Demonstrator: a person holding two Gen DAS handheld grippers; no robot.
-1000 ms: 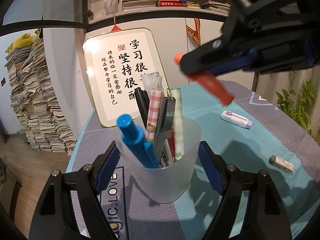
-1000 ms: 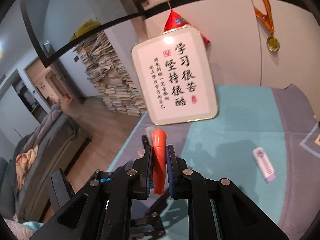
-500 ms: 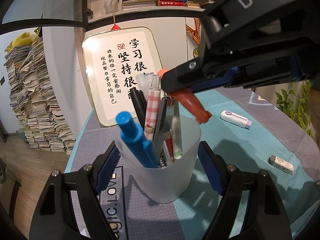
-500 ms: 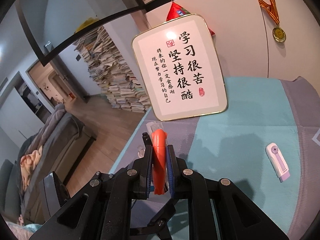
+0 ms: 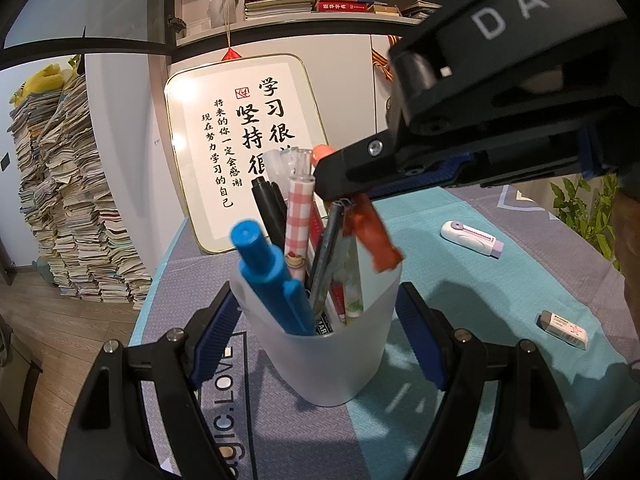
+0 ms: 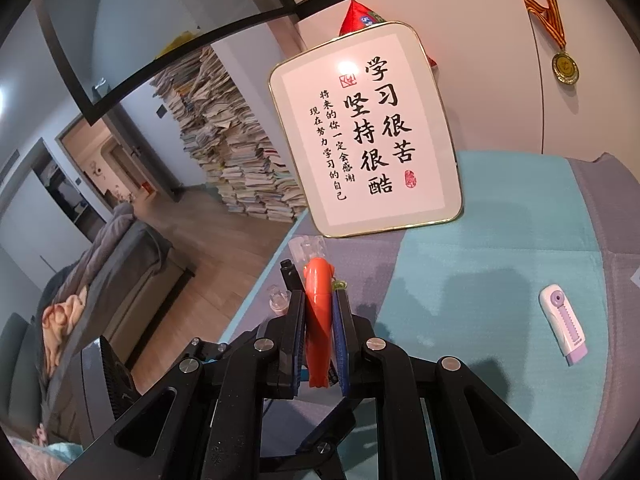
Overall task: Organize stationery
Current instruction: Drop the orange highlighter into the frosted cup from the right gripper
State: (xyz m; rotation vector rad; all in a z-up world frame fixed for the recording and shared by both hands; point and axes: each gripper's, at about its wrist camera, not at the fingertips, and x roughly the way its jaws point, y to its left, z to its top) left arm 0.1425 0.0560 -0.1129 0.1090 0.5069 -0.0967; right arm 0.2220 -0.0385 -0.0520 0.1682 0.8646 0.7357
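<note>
A frosted white pen cup (image 5: 332, 344) stands on the table between the fingers of my left gripper (image 5: 320, 340), which is shut on its sides. It holds a blue marker (image 5: 272, 276), black pens, a pink checked pen and others. My right gripper (image 6: 318, 328) is shut on an orange pen (image 6: 318, 320). In the left wrist view that orange pen (image 5: 374, 236) hangs tilted from the right gripper (image 5: 340, 188), its lower end just over the cup's right rim.
A purple-and-white correction tape (image 5: 472, 238) and a white eraser (image 5: 564, 324) lie on the teal and grey tablecloth (image 5: 480, 288) to the right; the tape also shows in the right wrist view (image 6: 564, 324). A framed calligraphy board (image 5: 244, 148) leans against the wall behind the cup.
My right gripper has carried the orange pen down and left, from high right of the cup to just over the cup's rim. The left gripper and cup have stayed put.
</note>
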